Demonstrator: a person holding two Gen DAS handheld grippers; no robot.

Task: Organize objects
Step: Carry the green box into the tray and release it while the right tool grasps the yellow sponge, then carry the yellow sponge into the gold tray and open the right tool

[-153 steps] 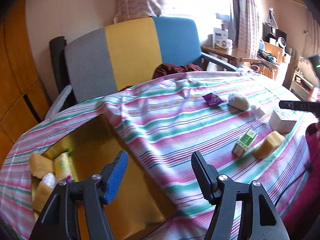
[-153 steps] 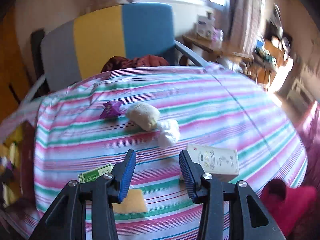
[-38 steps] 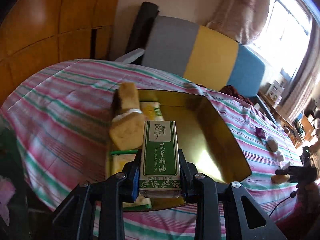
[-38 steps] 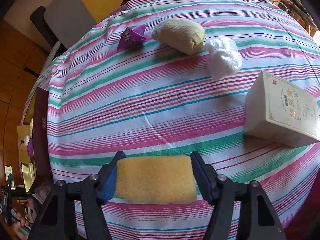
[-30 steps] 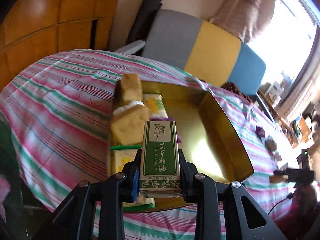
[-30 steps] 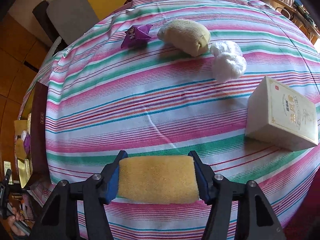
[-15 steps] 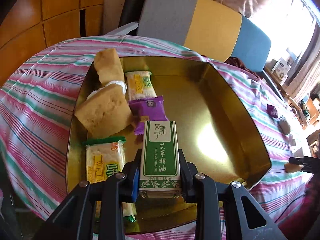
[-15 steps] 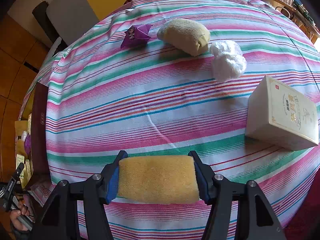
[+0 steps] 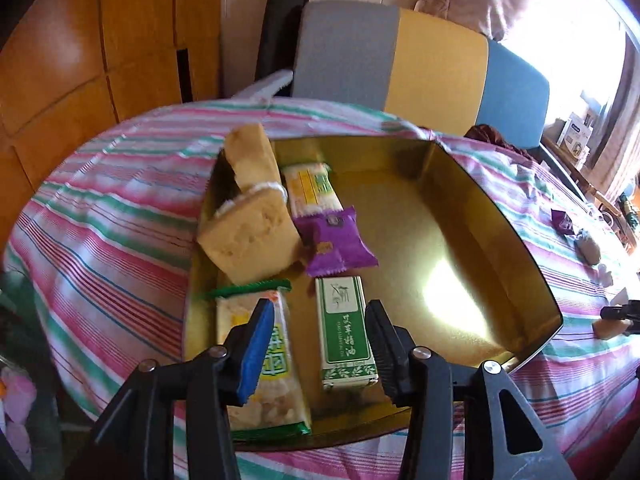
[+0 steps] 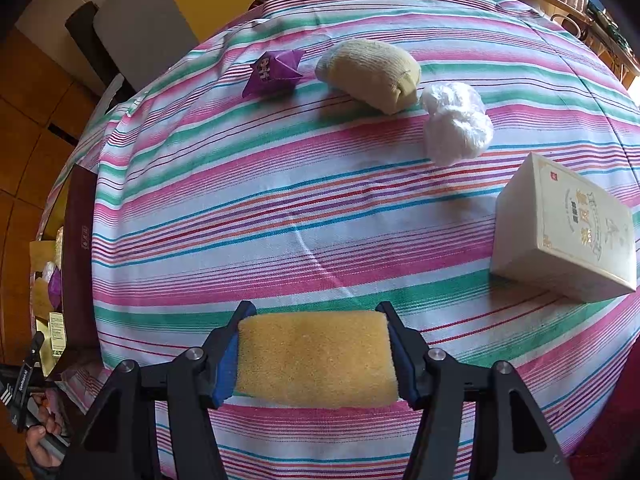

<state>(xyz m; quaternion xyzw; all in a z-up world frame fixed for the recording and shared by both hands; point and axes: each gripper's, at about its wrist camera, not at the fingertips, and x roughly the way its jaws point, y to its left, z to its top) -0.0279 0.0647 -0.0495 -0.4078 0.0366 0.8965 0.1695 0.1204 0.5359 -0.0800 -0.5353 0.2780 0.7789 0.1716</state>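
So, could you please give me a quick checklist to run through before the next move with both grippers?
1. Green box lies on the tray floor: ok.
2. Left gripper has just been opening; fingers stand off the box between them: ok.
3. Box clear of the purple packet: ok.
4. Right gripper clamps the yellow sponge squarely: ok.
5. Sponge lifted off the striped cloth: cannot tell.
6. Free tray floor for the sponge: ok.
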